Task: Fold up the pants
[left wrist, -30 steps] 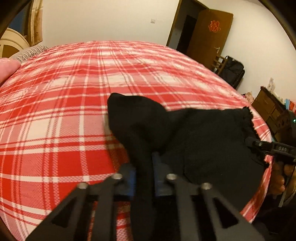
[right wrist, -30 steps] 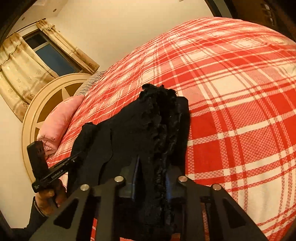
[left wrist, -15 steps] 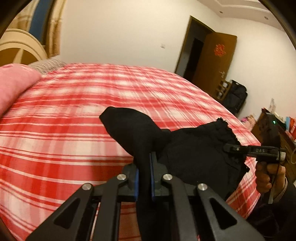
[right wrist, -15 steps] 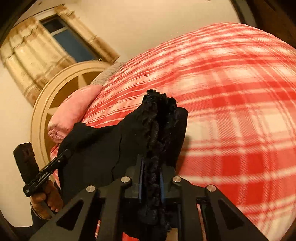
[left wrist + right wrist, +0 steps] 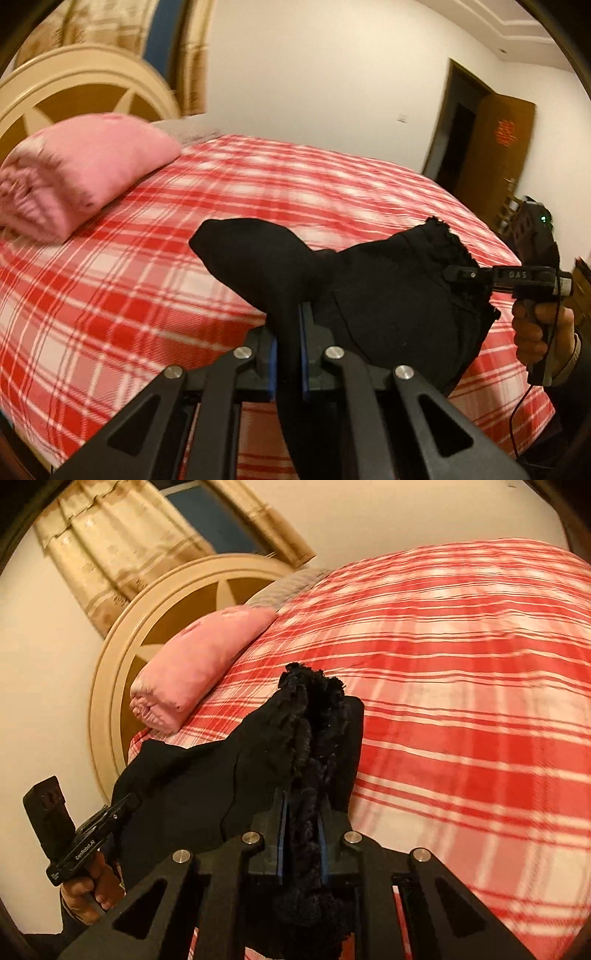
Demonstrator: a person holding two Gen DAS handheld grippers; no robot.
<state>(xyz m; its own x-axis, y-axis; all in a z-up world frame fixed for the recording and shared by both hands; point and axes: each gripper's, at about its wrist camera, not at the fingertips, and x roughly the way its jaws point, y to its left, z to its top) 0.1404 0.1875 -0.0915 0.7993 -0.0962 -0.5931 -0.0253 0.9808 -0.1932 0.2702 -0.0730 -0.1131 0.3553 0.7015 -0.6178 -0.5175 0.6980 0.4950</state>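
Low in both frames, your left gripper (image 5: 289, 345) and right gripper (image 5: 302, 836) stay clamped shut on the black pants (image 5: 388, 295), now lifted higher above the plaid bed (image 5: 129, 280) than a second ago, ready to spread flat.

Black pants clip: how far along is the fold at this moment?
Done: both grippers have a hold. The left gripper is shut on a smooth end of the black fabric pants; the right gripper is shut on a frilly edge. In hand: the pants hang bunched between them above the red plaid bedspread. Left: laying them flat and every fold; none shows yet.
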